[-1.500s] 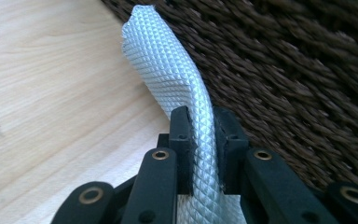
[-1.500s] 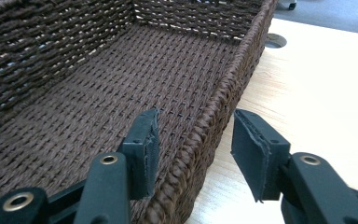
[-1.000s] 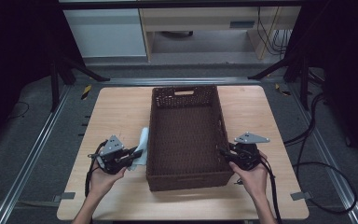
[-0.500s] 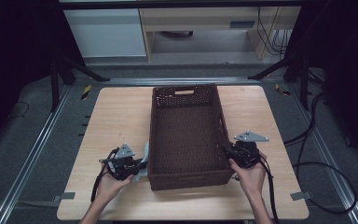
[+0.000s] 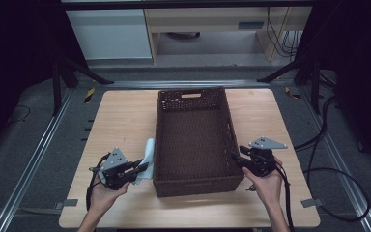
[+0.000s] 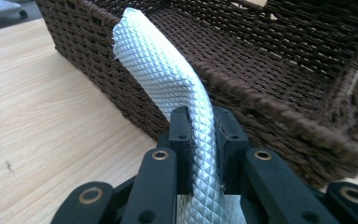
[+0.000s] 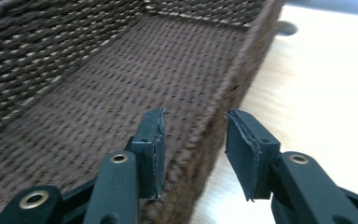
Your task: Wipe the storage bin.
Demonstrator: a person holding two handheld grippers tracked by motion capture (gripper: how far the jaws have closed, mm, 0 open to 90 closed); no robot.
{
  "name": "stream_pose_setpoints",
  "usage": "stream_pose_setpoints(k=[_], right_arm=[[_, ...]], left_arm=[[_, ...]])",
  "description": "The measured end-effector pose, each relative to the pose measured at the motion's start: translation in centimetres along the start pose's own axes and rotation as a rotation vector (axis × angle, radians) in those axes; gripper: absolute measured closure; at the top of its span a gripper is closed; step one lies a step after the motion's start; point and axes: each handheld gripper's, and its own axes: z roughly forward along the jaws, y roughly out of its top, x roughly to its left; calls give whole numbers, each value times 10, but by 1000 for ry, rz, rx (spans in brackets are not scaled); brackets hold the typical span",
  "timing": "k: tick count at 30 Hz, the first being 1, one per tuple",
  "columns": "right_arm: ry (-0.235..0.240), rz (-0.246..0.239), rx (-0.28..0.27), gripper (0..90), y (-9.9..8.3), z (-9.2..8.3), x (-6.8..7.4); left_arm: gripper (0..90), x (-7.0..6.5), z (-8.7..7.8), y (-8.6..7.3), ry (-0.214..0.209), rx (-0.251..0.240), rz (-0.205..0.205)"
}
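Observation:
A dark brown wicker basket (image 5: 193, 93) stands empty on the wooden table (image 5: 121, 116). My left gripper (image 5: 145, 167) is shut on a white quilted cloth (image 5: 148, 152) just outside the basket's left wall. In the left gripper view the cloth (image 6: 168, 79) rises from between the jaws of the left gripper (image 6: 200, 126) and leans against the basket's rim (image 6: 242, 88). My right gripper (image 5: 235, 158) straddles the basket's right wall. In the right gripper view its jaws (image 7: 196, 135) stand apart, one on each side of the wall (image 7: 233, 88). They have just been opening.
The table's near edge lies just behind both hands. Cables (image 5: 319, 169) trail off the right side onto the floor. Metal rails (image 5: 34, 159) run along both sides of the table, and a white cabinet (image 5: 111, 34) stands beyond its far edge.
My left gripper first slid toward the basket's near left corner with the cloth, then drew back a little to the left. The right hand has stayed at the basket's right wall.

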Motion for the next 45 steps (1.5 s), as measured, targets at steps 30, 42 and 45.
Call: stream_pose_setpoints(k=[30,42,45], right_arm=[[-41,23,-64,510,5,-11,-3],[-97,30,38,712,2,9,1],[-124,45,30,730,2,9,2]], left_arm=[[787,-10,-3,-5,-24,-3,-7],[787,-9,16,-17,-35,102,-9],[787,-9,22,-20,-39,129,-5]])
